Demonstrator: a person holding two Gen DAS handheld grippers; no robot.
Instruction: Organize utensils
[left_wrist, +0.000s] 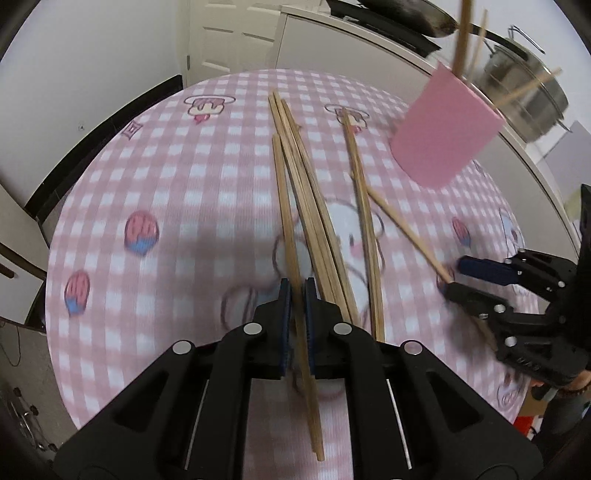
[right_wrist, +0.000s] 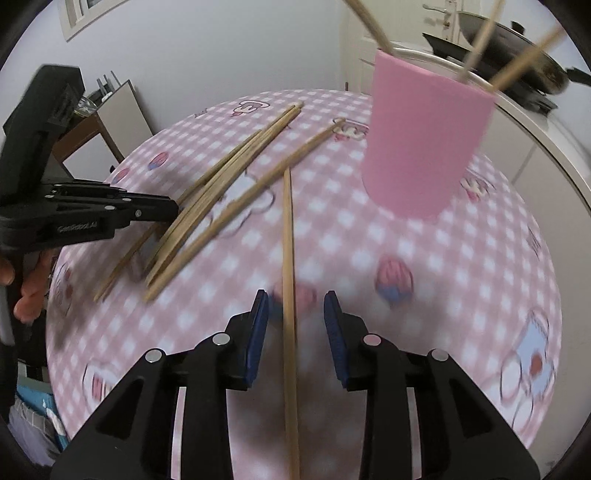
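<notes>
Several wooden chopsticks (left_wrist: 314, 206) lie on a round table with a pink checked cloth (left_wrist: 177, 192). A pink cup (left_wrist: 445, 129) at the far right holds a few chopsticks; it also shows in the right wrist view (right_wrist: 424, 144). My left gripper (left_wrist: 297, 291) is shut on one chopstick (left_wrist: 286, 221) from the pile. My right gripper (right_wrist: 295, 306) is open, its jaws on either side of a single chopstick (right_wrist: 288, 236) lying on the cloth. The right gripper also shows in the left wrist view (left_wrist: 456, 275), and the left gripper in the right wrist view (right_wrist: 170, 210).
A white counter (left_wrist: 369, 40) stands behind the table with a dark wok (left_wrist: 399, 14) and a steel pot (left_wrist: 524, 92). A white door (left_wrist: 229, 40) is at the back. A wooden cabinet (right_wrist: 107, 122) stands left of the table.
</notes>
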